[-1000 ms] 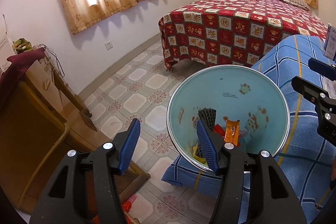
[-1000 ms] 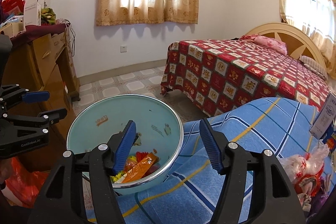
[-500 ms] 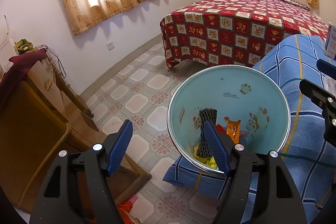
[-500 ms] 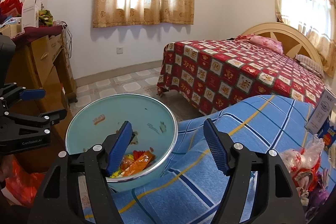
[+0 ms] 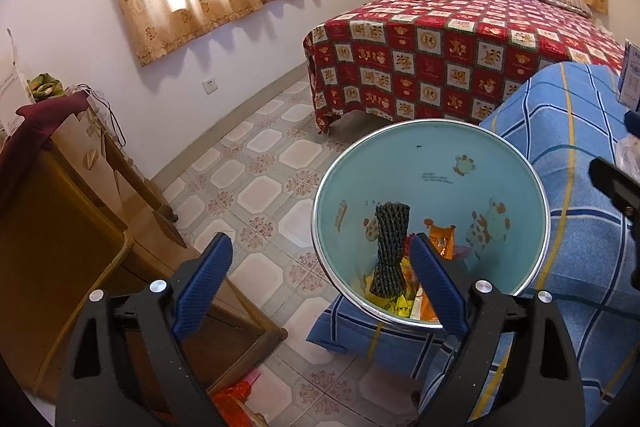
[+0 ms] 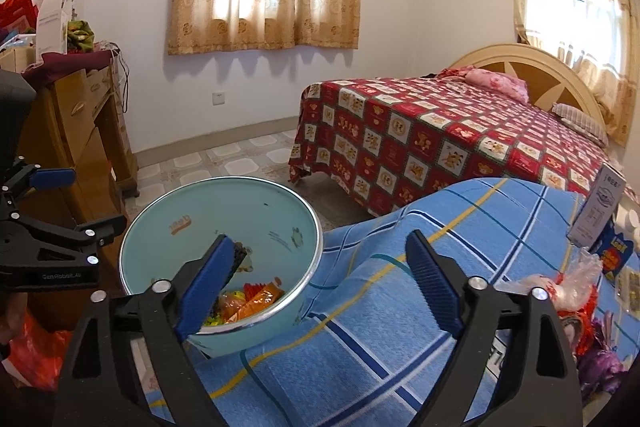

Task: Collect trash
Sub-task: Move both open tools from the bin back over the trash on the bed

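A light blue basin [image 5: 432, 163] sits at the edge of a surface covered in blue checked cloth [image 6: 400, 311]. In it lie a black foam net [image 5: 390, 247], an orange wrapper [image 5: 442, 239] and yellow scraps. My left gripper [image 5: 320, 251] hovers by the basin's near left rim, its jaws opening and pressing on nothing. From the cloth side, my right gripper [image 6: 320, 245] points past the basin [image 6: 224, 223]. Its jaws are opening too, and nothing is between them. More trash, a crumpled clear and red bag [image 6: 560, 287], lies on the cloth at the right.
A wooden cabinet [image 5: 60, 219] piled with things stands to the left. A bed with a red patterned quilt [image 6: 460, 143] lies beyond, across a tiled floor [image 5: 260, 167]. A white box [image 6: 600, 211] and a purple wrapper [image 6: 600, 359] are on the cloth. A red bag [image 6: 32, 351] is on the floor.
Both grippers' jaws have spread wider apart. The basin and its trash have not moved, and neither hand has shifted noticeably.
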Demonstrator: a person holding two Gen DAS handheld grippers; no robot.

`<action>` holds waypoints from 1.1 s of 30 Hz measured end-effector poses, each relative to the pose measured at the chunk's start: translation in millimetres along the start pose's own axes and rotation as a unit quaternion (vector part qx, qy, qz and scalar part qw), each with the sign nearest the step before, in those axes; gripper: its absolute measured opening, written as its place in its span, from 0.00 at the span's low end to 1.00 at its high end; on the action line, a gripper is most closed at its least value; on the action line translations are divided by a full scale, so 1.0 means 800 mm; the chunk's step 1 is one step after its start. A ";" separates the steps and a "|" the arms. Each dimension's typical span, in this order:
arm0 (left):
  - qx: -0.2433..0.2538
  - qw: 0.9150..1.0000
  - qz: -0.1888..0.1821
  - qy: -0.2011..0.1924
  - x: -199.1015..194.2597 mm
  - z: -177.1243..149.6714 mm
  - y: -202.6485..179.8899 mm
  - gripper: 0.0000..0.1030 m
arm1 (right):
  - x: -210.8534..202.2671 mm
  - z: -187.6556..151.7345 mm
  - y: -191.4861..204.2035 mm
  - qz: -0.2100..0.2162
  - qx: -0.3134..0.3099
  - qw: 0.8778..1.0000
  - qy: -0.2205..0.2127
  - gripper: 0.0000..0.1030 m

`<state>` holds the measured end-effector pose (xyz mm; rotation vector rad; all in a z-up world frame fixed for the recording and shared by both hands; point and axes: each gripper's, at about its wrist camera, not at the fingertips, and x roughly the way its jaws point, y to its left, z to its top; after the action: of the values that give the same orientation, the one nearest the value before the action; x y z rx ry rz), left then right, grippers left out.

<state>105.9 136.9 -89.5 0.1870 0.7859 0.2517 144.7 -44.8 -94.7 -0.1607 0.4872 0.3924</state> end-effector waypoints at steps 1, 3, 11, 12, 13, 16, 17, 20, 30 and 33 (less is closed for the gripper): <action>0.001 1.000 -0.003 0.001 0.000 -0.001 -0.002 0.86 | -0.006 -0.002 -0.003 -0.005 0.001 1.000 -0.002 0.87; 0.006 1.000 -0.009 0.003 0.000 -0.003 -0.008 0.86 | -0.012 -0.004 -0.007 -0.010 0.004 1.000 -0.002 0.89; 0.044 0.999 -0.010 -0.006 -0.006 -0.013 -0.045 0.92 | -0.059 -0.029 -0.051 -0.048 0.039 0.998 0.008 0.90; 0.051 0.999 -0.013 -0.009 -0.008 -0.014 -0.055 0.92 | -0.066 -0.032 -0.056 -0.051 0.042 0.998 0.008 0.90; 0.056 0.998 -0.015 -0.009 -0.010 -0.014 -0.060 0.92 | -0.079 -0.038 -0.067 -0.061 0.048 0.997 0.009 0.90; 0.074 0.997 -0.024 -0.018 -0.017 -0.015 -0.081 0.92 | -0.102 -0.051 -0.086 -0.082 0.058 0.995 0.008 0.90; 0.079 0.996 -0.029 -0.018 -0.018 -0.014 -0.089 0.92 | -0.112 -0.057 -0.096 -0.091 0.064 0.994 0.009 0.91; 0.080 0.996 -0.045 -0.018 -0.022 -0.011 -0.106 0.92 | -0.136 -0.071 -0.121 -0.116 0.084 0.990 0.007 0.91; 0.103 0.990 -0.086 -0.031 -0.037 0.003 -0.188 0.92 | -0.193 -0.121 -0.197 -0.181 0.156 0.971 0.009 0.91; 0.108 0.989 -0.095 -0.040 -0.043 0.011 -0.212 0.92 | -0.206 -0.134 -0.218 -0.199 0.173 0.965 0.007 0.91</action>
<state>114.9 -35.6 -104.1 0.3222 0.7448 -0.0222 36.1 -283.7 -98.2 0.0796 0.5173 -0.0901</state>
